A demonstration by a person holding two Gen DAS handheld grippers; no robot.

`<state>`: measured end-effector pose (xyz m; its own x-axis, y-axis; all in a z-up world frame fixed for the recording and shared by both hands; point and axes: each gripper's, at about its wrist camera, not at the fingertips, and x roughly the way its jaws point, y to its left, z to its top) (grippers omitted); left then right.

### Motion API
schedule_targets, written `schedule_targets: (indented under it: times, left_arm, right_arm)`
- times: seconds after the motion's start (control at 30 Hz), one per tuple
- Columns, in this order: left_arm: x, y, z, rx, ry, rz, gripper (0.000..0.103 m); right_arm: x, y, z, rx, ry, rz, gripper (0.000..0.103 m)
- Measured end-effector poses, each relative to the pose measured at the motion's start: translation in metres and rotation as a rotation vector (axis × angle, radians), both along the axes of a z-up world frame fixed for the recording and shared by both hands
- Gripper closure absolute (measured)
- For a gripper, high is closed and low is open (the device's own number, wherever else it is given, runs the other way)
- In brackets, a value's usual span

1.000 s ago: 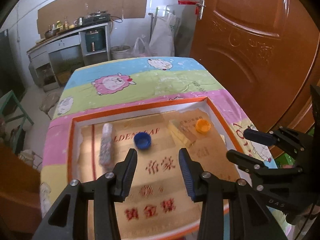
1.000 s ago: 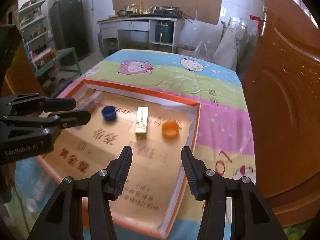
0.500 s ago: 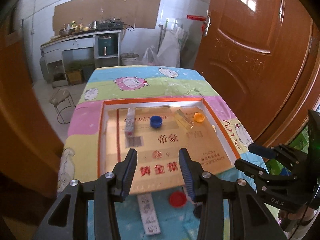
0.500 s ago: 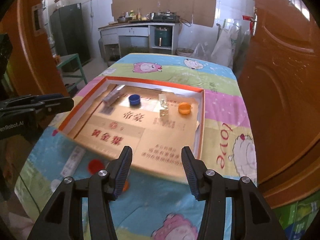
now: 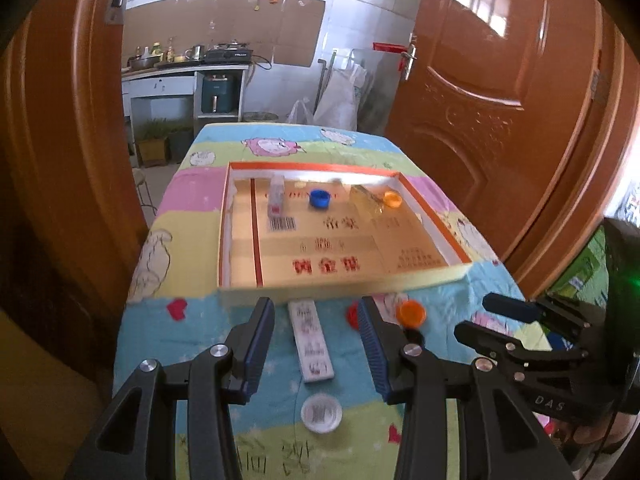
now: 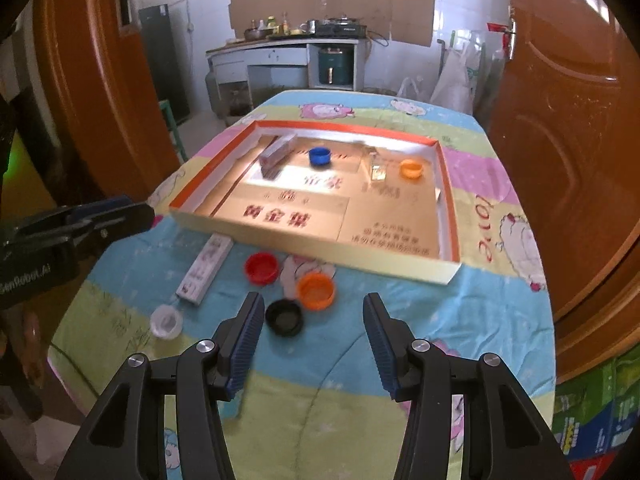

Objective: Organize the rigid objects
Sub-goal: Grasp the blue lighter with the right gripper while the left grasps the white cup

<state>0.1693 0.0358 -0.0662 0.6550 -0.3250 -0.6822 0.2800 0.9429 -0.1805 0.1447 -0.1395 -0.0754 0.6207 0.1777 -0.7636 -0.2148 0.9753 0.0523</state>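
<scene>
A shallow cardboard tray with an orange rim (image 5: 436, 216) (image 6: 448, 196) lies on the table. In it are a long silvery box (image 5: 276, 196) (image 6: 278, 154), a blue cap (image 5: 319, 199) (image 6: 319, 156), a clear small bottle (image 6: 376, 168) and an orange cap (image 5: 392, 199) (image 6: 411, 169). In front of the tray lie a flat white box (image 5: 311, 340) (image 6: 205, 268), a red cap (image 6: 261, 267), an orange cap (image 5: 410, 313) (image 6: 315, 290), a black cap (image 6: 284, 317) and a white cap (image 5: 321, 413) (image 6: 166, 321). My left gripper (image 5: 316, 344) is open above the white box. My right gripper (image 6: 312, 340) is open, just behind the black cap.
The table wears a pastel cartoon-sheep cloth (image 5: 264, 148) (image 6: 496, 208). Brown wooden doors stand at the left (image 5: 60, 140) and right (image 6: 560, 120). A kitchen counter (image 6: 288, 48) is at the far wall. Coloured cartons (image 6: 592, 416) sit at the lower right.
Both grippers have pulled back from over the tray towards the table's near end. The loose caps and white box in front of the tray have come into view. Both stay open.
</scene>
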Motion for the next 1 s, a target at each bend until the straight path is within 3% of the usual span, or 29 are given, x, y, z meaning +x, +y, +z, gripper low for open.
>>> schedule_targets:
  times: [0.23, 0.4, 0.77, 0.87, 1.0]
  left_arm:
    - [-0.022, 0.002, -0.021, 0.019, 0.013, -0.027, 0.060]
    - [-0.032, -0.009, -0.041, 0.081, 0.053, -0.074, 0.060]
    - [-0.029, -0.018, -0.075, 0.118, 0.100, -0.078, 0.060]
    - [-0.031, -0.018, -0.076, 0.162, 0.077, -0.059, 0.073]
    - [-0.033, -0.012, -0.075, 0.149, 0.080, -0.051, 0.073]
  right_arm:
    - [-0.013, 0.012, -0.018, 0.008, 0.032, 0.000, 0.043]
    - [-0.017, 0.023, -0.035, -0.001, 0.057, 0.006, 0.043]
    - [-0.018, 0.017, -0.045, 0.017, 0.079, -0.024, 0.043]
    - [-0.018, 0.019, -0.047, 0.019, 0.085, -0.018, 0.043]
    - [-0.018, 0.027, -0.050, 0.021, 0.095, 0.004, 0.043]
